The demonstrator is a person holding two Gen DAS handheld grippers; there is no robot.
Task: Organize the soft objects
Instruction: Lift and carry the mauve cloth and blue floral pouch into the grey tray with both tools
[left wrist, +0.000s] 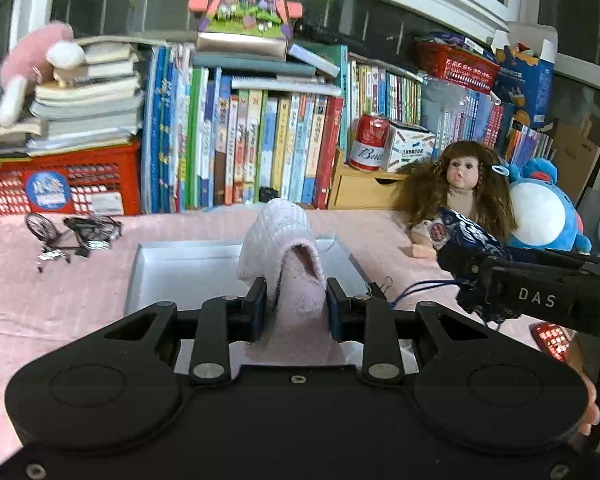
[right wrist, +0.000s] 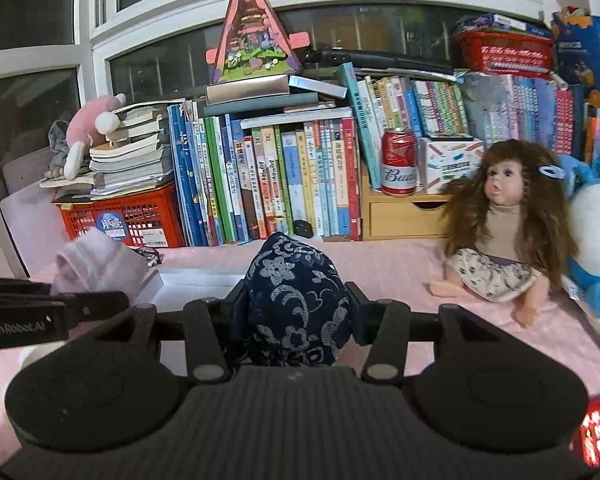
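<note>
- The left tongs (left wrist: 296, 304) are clamped on a pale pink sock (left wrist: 288, 248), whose folded end stands up between the pads while its lower part hangs toward the camera.
- The right tongs (right wrist: 300, 308) are clamped on a navy floral pouch (right wrist: 300, 292), which bulges up and out between the fingers.
- Both tools are lifted off the surface and point slightly downward, side by side, the left one to the left.
- A hand (left wrist: 590, 400) shows at the lower right edge of the left view only.
- From the left view the right tool crosses the right side with the dark pouch and a thin blue cord (left wrist: 416, 290) dangling from it; the right view does not show that cord.
- Below and just beyond the sock lies a shallow white box (left wrist: 160, 268) on the pink-covered desk (left wrist: 60, 300).
- Only the left view shows the small black wire bicycle model (left wrist: 72, 236) left of the box.
- A long-haired doll (right wrist: 500, 232) sits to the right, leaning beside a blue plush toy (right wrist: 596, 240).
- Farthest back stand a row of books (right wrist: 280, 176), a red can (right wrist: 399, 162) on a wooden drawer unit (right wrist: 404, 216), a red crate (right wrist: 128, 216) and a pink plush (right wrist: 88, 128).
</note>
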